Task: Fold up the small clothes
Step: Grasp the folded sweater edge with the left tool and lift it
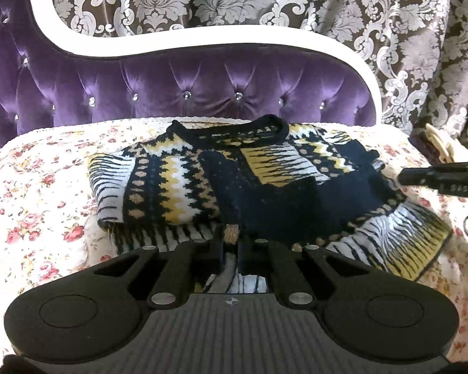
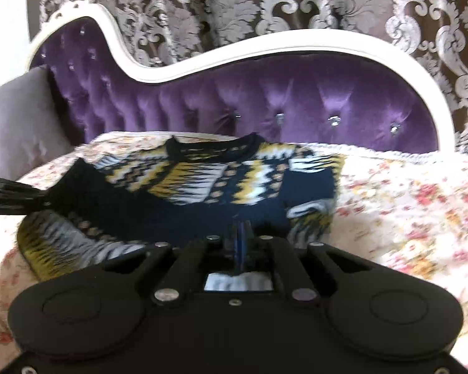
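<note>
A small navy, yellow and white patterned knit sweater (image 1: 234, 180) lies on a floral bedspread (image 1: 40, 205), collar toward the headboard, both sleeves folded across its front. My left gripper (image 1: 231, 240) is shut on the sweater's near hem, left of centre. My right gripper (image 2: 241, 233) is shut on the near hem of the sweater (image 2: 202, 187) further right. The right gripper also shows at the right edge of the left wrist view (image 1: 440, 177). The left gripper shows at the left edge of the right wrist view (image 2: 12, 196).
A purple tufted headboard (image 1: 187, 93) with a white frame stands behind the bed. A brown and silver damask curtain (image 1: 358, 15) hangs behind it. A grey pillow (image 2: 18, 124) lies at the left. The floral bedspread (image 2: 405, 205) stretches to the right.
</note>
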`<state>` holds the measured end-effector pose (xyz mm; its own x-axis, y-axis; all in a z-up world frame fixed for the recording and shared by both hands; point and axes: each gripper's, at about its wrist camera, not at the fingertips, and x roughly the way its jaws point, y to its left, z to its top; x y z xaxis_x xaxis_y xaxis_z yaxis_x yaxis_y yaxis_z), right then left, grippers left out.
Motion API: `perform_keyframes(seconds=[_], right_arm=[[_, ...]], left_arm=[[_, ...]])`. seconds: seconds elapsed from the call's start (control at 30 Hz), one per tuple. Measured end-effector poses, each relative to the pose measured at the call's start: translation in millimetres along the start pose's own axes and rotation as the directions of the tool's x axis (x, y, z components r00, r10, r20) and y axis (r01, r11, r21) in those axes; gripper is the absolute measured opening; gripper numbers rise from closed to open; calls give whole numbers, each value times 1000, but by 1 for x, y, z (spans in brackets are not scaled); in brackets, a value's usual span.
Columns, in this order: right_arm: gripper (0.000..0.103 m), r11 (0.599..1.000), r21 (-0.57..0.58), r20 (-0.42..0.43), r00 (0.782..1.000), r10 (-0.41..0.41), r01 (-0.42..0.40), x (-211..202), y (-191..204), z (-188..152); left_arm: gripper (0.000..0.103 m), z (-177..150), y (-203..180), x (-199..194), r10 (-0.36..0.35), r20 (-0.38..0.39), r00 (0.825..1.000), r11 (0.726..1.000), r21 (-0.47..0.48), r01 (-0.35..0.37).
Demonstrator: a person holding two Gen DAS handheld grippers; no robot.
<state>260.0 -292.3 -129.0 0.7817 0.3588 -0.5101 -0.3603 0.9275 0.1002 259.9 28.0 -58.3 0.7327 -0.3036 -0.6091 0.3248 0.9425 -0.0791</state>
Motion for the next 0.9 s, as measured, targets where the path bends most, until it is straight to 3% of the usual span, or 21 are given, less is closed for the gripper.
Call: perform_keyframes(seconds=[0.03,0.1,0.27,0.37,0.4,0.43,0.67,0.9], right_arm=[[49,1000,-5,-18,1000,1,-1,8,-3,2],[68,1000,0,-49,999,8,-8,22,-9,3],[67,1000,-1,-98,995,26,-26,50,-15,-4],[45,998,45,-103,993,48,-44,54,-20,-10],[25,996,68,-96,994,58,-51,52,-22,-10],[13,994,91,-90,993,71,-63,48,-23,-11],[10,997,35,41,997,69,-70,-1,-2,-1],[10,997,27,169,984,60,-65,-20,3,53]], left_arm=[[7,0,0,1,0,0,1000,1000,-1,0],[7,-2,-1,2,3,-2,1000,1000,3,-3],[7,-7,3,8,7,-12,1000,1000,-7,-7],[7,-10,5,10,8,-12,1000,1000,-19,-9],[7,-11,6,9,11,-9,1000,1000,-20,-12],[7,-13,6,7,18,-1,1000,1000,-21,-18],[7,-6,-13,-34,71,132,989,993,83,-82],[7,48,-8,-52,65,249,966,987,126,-99]])
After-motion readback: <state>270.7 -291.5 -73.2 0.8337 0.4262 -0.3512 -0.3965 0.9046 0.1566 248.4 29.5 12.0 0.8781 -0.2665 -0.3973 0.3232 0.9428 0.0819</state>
